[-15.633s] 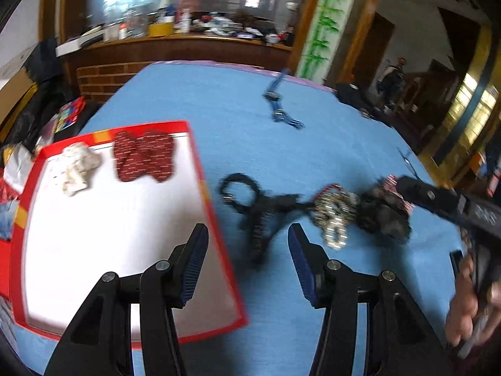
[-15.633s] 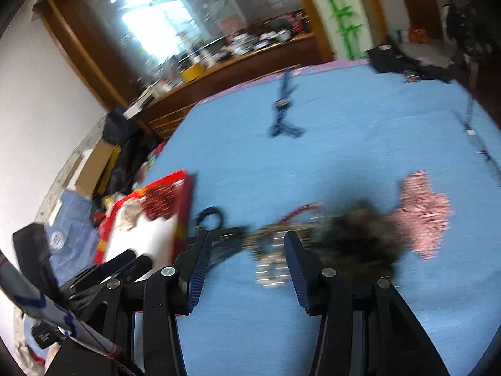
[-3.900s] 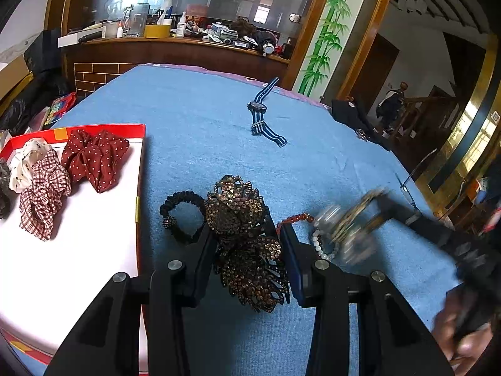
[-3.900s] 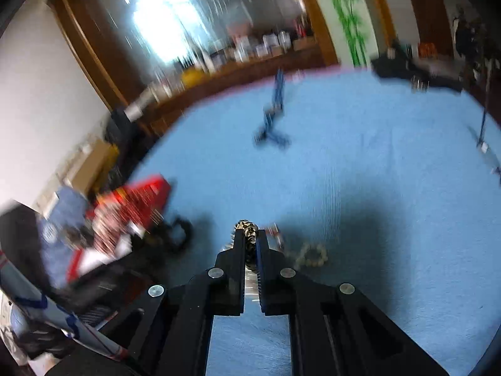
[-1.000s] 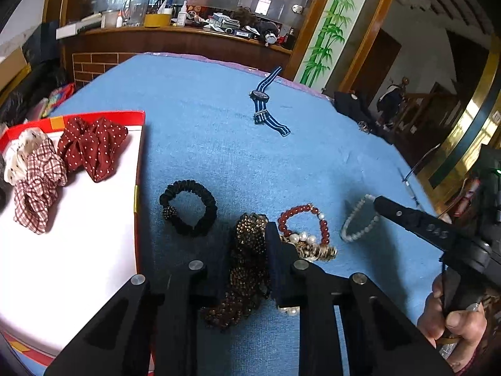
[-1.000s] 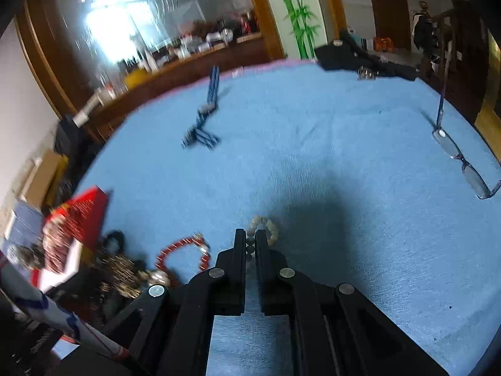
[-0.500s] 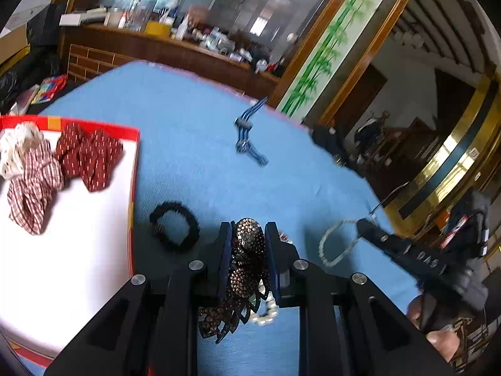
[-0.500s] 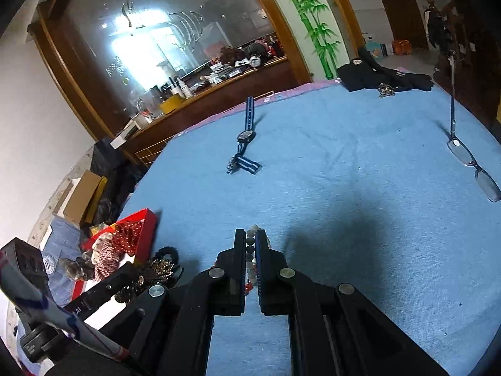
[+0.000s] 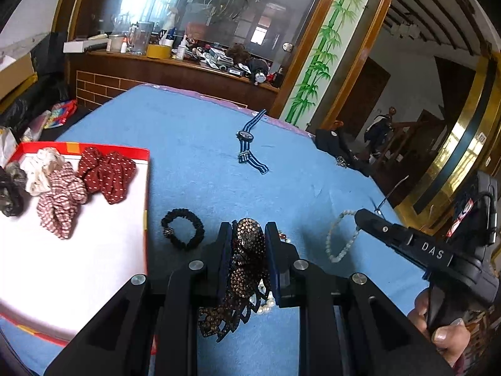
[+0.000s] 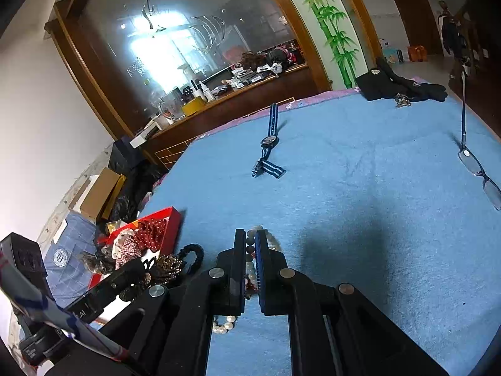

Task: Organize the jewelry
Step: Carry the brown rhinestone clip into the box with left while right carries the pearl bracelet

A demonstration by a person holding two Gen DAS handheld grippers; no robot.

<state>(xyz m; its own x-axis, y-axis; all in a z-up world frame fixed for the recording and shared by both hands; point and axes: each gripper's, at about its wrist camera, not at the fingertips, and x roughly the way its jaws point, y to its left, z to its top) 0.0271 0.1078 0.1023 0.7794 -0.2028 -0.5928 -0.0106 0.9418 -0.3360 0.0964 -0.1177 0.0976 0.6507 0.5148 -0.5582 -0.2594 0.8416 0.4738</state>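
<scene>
The blue-covered surface (image 9: pixel 200 156) fills both views. At its nine-o'clock edge in the left wrist view sits the red-rimmed tray (image 9: pixel 94 150) with a white floor, carrying a dotted red scrunchie (image 9: pixel 108 172), a checked one (image 9: pixel 61 200) and a pale one (image 9: pixel 39 169) bunched toward ten o'clock. The left claw (image 9: pixel 247 250) is clamped on the rhinestone hair clip (image 9: pixel 245 269), which stands between the blue pads at six o'clock and hangs down past them, lifted clear of the cloth. The right claw (image 9: pixel 360 216) enters at three o'clock, gripped by a hand (image 9: pixel 444 329) at four o'clock; it is pinched together on the pale bead bracelet (image 9: pixel 339 238), whose loop dangles from its tip (in the right wrist view the beads (image 10: pixel 250 247) show in the narrow slit between the pads). At twelve o'clock lies a blue striped watch (image 9: pixel 249 141), well apart from everything else. Just beside the tray, at eight o'clock of the clip, rests a black hair tie (image 9: pixel 183 232). A pearl bracelet (image 10: pixel 224 326) lies on the cloth under the claws.
</scene>
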